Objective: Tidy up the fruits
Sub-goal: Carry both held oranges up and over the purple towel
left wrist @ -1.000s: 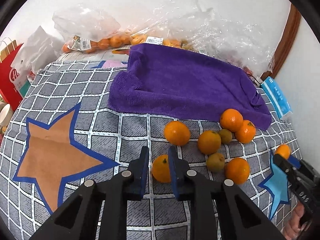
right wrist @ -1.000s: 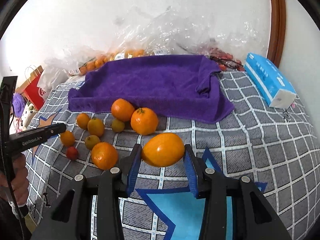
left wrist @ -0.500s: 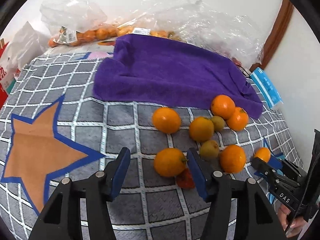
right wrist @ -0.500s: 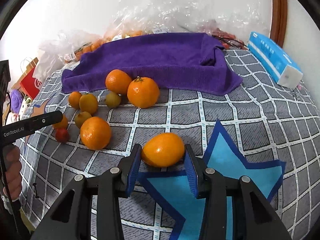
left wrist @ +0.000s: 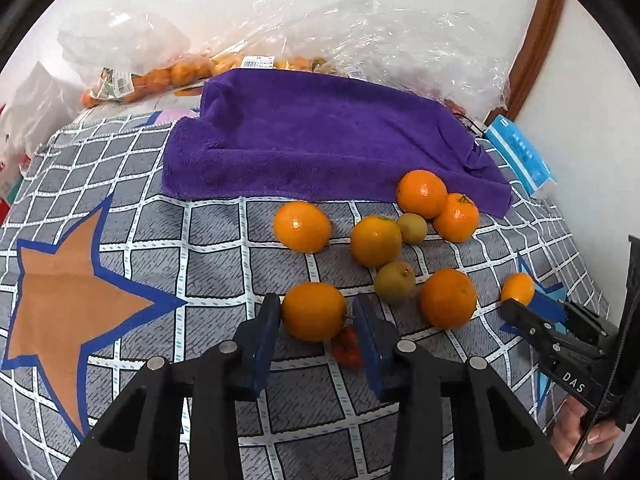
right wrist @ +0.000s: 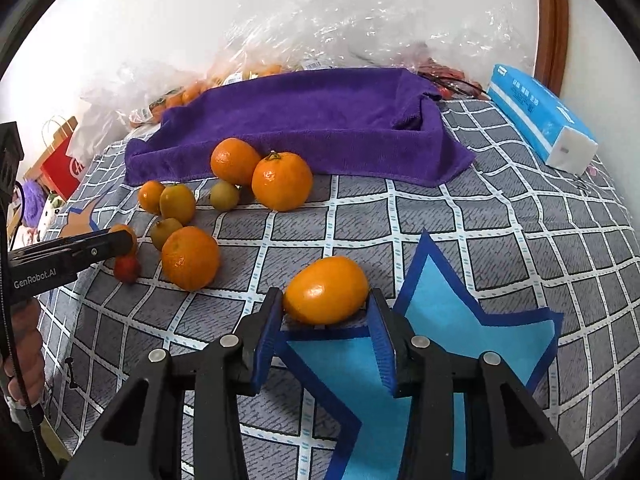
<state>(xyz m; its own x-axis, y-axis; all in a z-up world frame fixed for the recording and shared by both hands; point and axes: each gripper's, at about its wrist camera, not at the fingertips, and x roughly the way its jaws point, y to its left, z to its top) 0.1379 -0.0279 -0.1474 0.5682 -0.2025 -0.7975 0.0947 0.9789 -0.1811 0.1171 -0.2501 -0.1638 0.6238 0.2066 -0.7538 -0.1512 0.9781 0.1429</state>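
We see our left gripper (left wrist: 314,316), jaws just closing, clamp an orange (left wrist: 313,311) crowded by a small red fruit (left wrist: 347,348); our right gripper (right wrist: 326,312) clasps an oval orange (right wrist: 326,295) beside the blue star (right wrist: 460,332).

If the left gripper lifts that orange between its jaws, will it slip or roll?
Likely stays: the left gripper, jaws just closing, brackets the orange at its widest part. Round and smooth-skinned, it could roll if released. The small red fruit touching it may get nudged.
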